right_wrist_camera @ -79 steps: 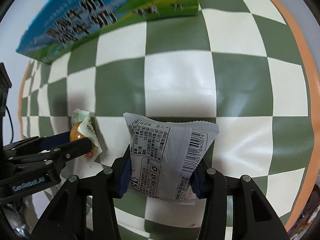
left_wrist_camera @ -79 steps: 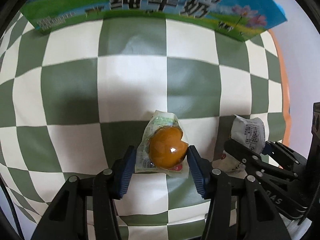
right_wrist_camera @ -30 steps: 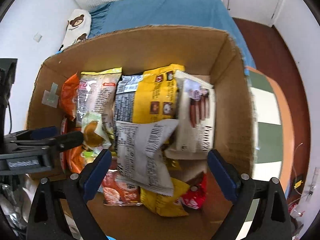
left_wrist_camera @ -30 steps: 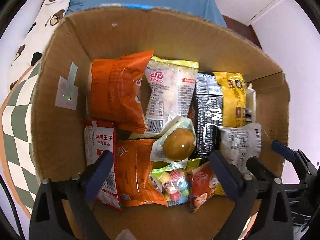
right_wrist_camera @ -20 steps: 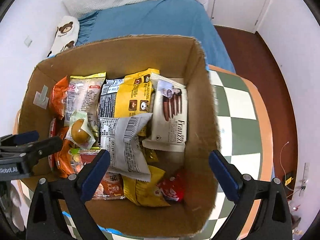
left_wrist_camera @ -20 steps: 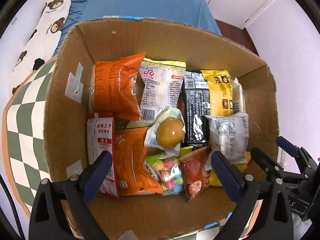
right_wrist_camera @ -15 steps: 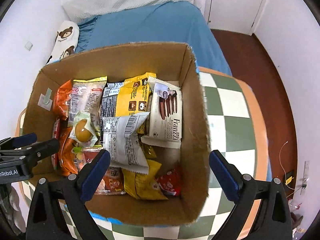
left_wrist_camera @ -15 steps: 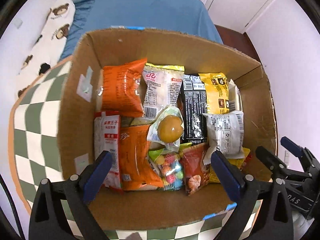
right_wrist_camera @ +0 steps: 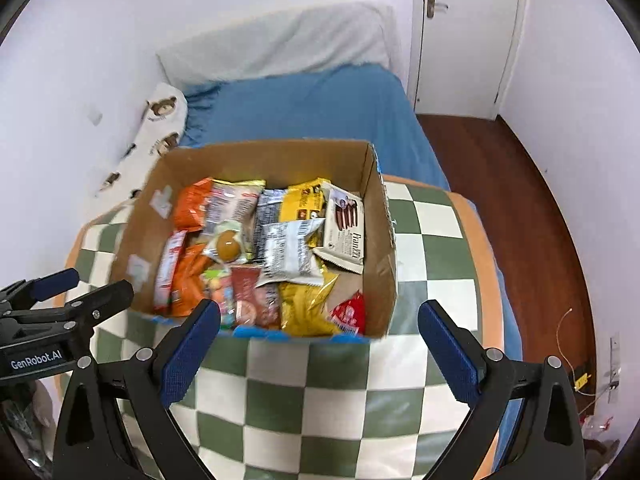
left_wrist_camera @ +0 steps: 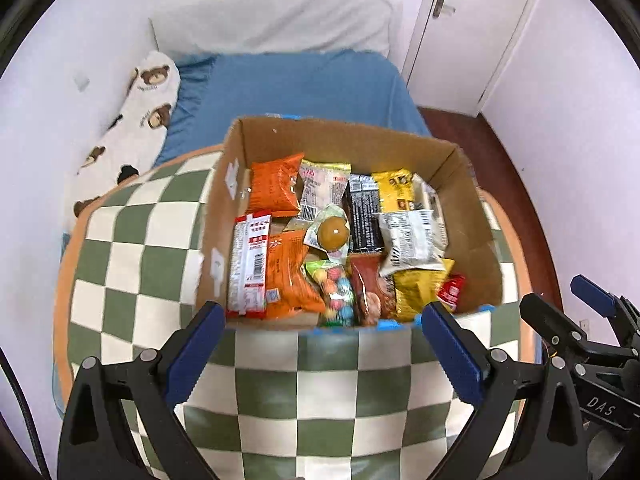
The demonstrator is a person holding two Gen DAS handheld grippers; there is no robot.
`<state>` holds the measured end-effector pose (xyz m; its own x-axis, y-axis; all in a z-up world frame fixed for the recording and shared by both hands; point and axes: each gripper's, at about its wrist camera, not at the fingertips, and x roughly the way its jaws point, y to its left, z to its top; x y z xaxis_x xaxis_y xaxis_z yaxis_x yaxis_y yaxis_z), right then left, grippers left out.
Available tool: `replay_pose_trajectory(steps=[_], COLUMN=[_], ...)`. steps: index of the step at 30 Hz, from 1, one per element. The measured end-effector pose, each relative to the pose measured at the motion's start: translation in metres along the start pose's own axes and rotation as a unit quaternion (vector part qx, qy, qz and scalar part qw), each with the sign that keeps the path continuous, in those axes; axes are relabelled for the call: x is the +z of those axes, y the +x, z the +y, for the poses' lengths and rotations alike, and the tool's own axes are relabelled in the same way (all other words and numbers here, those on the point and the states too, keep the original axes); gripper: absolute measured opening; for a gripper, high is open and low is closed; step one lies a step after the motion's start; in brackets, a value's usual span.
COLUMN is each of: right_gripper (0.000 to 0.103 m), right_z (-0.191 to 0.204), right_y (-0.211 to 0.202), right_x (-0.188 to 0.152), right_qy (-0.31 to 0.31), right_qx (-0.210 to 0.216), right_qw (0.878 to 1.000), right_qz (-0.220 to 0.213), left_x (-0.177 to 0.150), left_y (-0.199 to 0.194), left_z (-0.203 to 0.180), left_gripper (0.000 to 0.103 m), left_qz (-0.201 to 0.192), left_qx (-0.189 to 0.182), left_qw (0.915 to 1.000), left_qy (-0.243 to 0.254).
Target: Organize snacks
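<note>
Snacks fill the box (left_wrist_camera: 476, 216) on the far half of the checked surface (left_wrist_camera: 132, 264), egg pack (left_wrist_camera: 334, 232) and grey pack (right_wrist_camera: 286, 252) on top. I hold left tongs (left_wrist_camera: 320, 350) and right tongs (right_wrist_camera: 318, 342) wide open, empty. Both have pulled back from the box since a second ago. Drop-off looks done; next I'd need another stray snack, none visible.

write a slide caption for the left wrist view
Open left gripper above the green-and-white checkered table, facing a brown cardboard box packed with snack packets.
</note>
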<state>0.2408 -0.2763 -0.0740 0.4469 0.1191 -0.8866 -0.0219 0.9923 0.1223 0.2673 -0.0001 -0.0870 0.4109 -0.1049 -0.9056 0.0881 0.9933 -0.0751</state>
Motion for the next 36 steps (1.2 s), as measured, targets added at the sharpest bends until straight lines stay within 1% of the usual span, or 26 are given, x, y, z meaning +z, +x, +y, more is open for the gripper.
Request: replay_pose_trajectory(steps=[4, 7, 12, 16, 20, 25, 28, 36], right_gripper=[0.101, 0.101, 0.101, 0.101, 0.101, 0.101, 0.101, 0.101], right_z=[0.005, 0.008, 0.015, 0.021, 0.024, 0.025, 0.024, 0.024], right_y=[-0.047, -0.081, -0.129, -0.159, -0.18, -0.199, -0.207, -0.213], right_x=[-0.018, -0.032, -0.055, -0.069, -0.081, -0.095, -0.102, -0.108], right_qy=[-0.005, -0.008, -0.018, -0.026, -0.036, -0.033, -0.03, -0.029], right_qx=[-0.002, -0.002, -0.004, -0.004, -0.012, -0.011, -0.016, -0.014], right_qw=[0.999, 0.998, 0.995, 0.993, 0.991, 0.99, 0.989, 0.989], right_qz=[-0.036, -0.062, -0.097, -0.115, -0.128, -0.135, -0.142, -0.142], left_x=[-0.024, -0.041, -0.065, -0.082, -0.096, -0.109, -0.114, -0.119], left_y=[-0.045, -0.074, -0.109, -0.135, -0.152, -0.169, -0.175, -0.185], left_z=[-0.002, -0.004, -0.011, -0.013, -0.015, -0.015, -0.015, -0.017], left_gripper=[0.101, 0.101, 0.101, 0.101, 0.101, 0.101, 0.101, 0.101], left_qz=[-0.043, -0.066, -0.091, -0.112, -0.13, -0.141, -0.146, -0.155], left_qx=[0.009, 0.012, 0.027, 0.038, 0.047, 0.049, 0.049, 0.049], left_qw=[0.999, 0.9977, 0.9953, 0.9929, 0.9903, 0.9888, 0.988, 0.9867], left_qy=[0.002, 0.005, 0.016, 0.015, 0.012, 0.004, 0.002, 0.002])
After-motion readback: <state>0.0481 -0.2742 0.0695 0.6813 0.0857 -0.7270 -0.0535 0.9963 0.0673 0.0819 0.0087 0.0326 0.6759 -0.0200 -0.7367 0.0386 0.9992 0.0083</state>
